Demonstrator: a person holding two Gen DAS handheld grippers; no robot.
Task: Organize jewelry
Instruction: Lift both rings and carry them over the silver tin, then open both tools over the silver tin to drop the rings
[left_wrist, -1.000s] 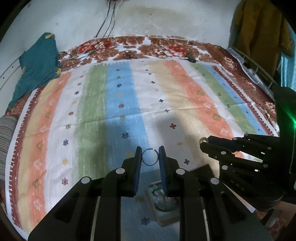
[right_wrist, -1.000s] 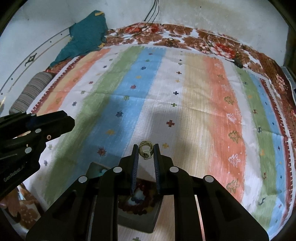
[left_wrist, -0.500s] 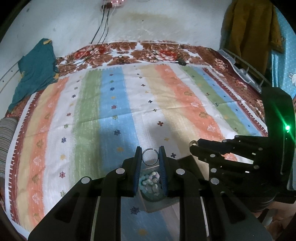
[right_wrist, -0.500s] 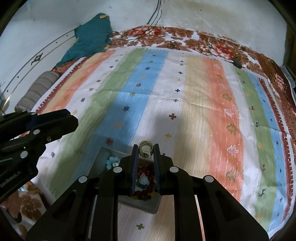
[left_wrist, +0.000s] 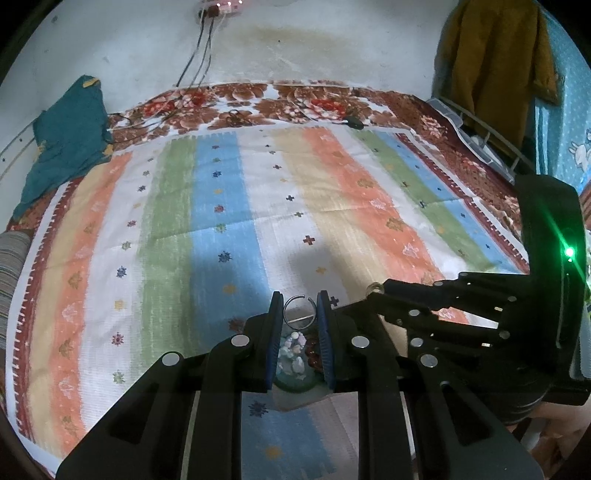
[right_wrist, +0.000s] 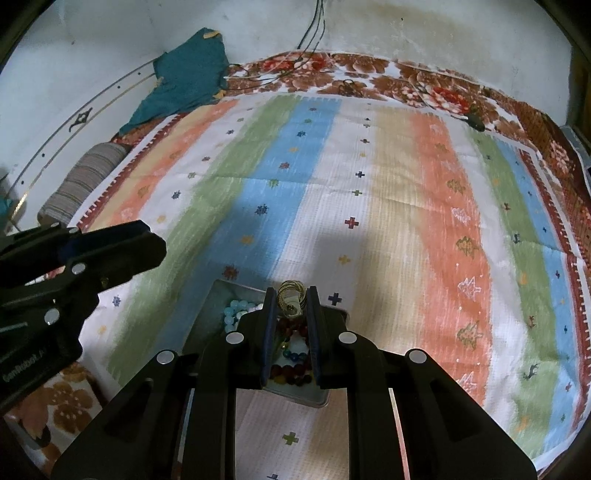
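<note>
My left gripper (left_wrist: 299, 306) is shut on a thin silver open ring (left_wrist: 299, 300) and holds it above a jewelry box (left_wrist: 295, 363) with pale beads inside. My right gripper (right_wrist: 291, 301) is shut on a gold wire ring (right_wrist: 291, 291) above the same box (right_wrist: 321, 400), which holds light blue beads (right_wrist: 236, 308) and dark red and multicoloured bead bracelets (right_wrist: 291, 369). In the left wrist view the right gripper (left_wrist: 376, 290) sits just right of the left one. In the right wrist view the left gripper (right_wrist: 122, 242) is at the left.
The box rests on a striped bedspread (right_wrist: 369, 206) on a bed. A teal cloth (right_wrist: 188, 77) and a striped bolster (right_wrist: 81, 181) lie at the far left. Cables (left_wrist: 199, 55) hang on the back wall. A mustard garment (left_wrist: 487, 59) hangs at the right.
Both grippers have moved back toward the near edge with their rings held. The jewelry box has come into fuller view beneath the fingers.
</note>
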